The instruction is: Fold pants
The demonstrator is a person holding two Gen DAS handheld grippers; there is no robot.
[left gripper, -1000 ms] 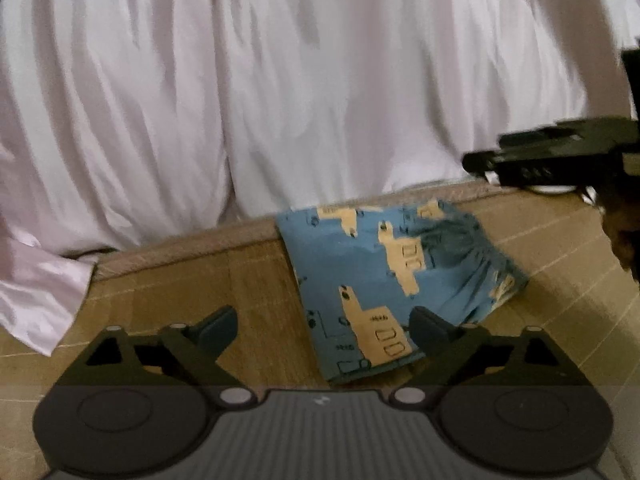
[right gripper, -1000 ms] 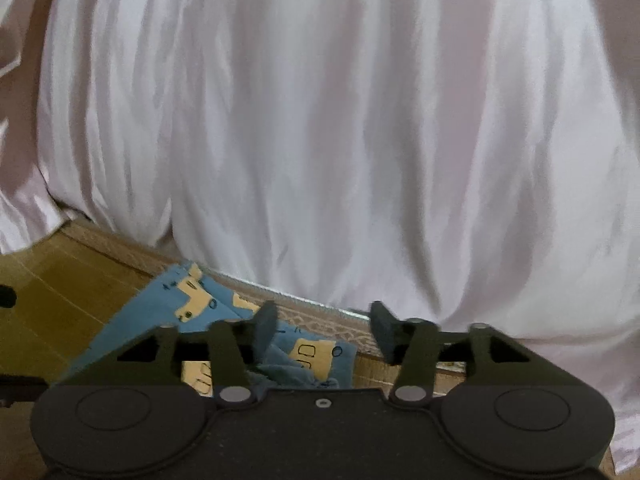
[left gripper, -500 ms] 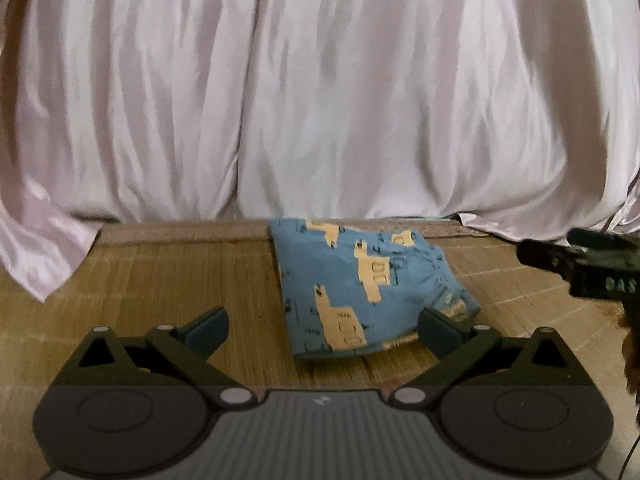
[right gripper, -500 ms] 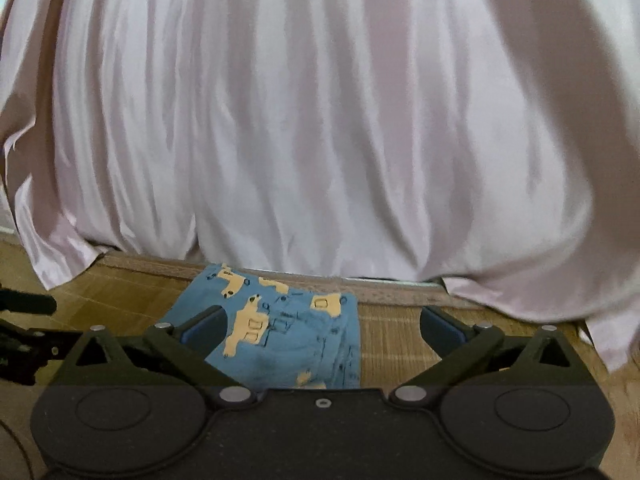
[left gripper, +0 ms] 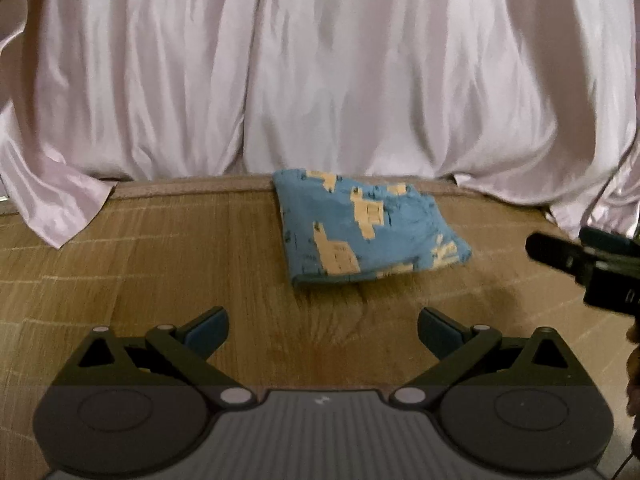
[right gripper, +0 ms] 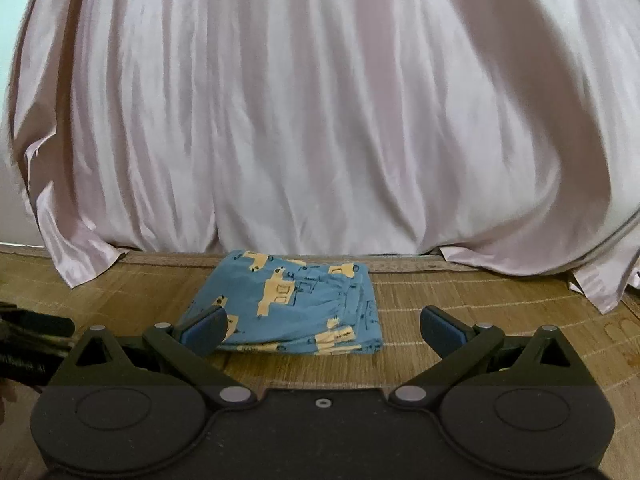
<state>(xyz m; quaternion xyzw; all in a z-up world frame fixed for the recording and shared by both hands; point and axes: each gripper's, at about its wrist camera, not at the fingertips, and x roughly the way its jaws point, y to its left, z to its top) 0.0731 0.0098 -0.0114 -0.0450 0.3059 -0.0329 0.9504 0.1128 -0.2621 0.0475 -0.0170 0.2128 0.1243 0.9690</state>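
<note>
The blue pants [left gripper: 362, 226] with yellow truck prints lie folded into a small flat packet on the woven mat, close to the white drape. My left gripper [left gripper: 322, 330] is open and empty, well short of the packet. The right gripper [right gripper: 322, 330] is open too, hovering just in front of the pants [right gripper: 296, 304], with its left fingertip [right gripper: 204, 328] overlapping the packet's near left corner in the view. At the right edge of the left wrist view the right gripper [left gripper: 580, 260] shows from the side.
A woven straw mat [left gripper: 140, 280] covers the surface. A white satin drape [right gripper: 320, 120] hangs along the back and spills onto the mat at both sides [left gripper: 60, 208]. The other gripper's body [right gripper: 28, 344] sits at the left edge of the right wrist view.
Both grippers have pulled back from the pants and levelled out. The right gripper, narrow a second ago, has opened wide. The folded packet stays put.
</note>
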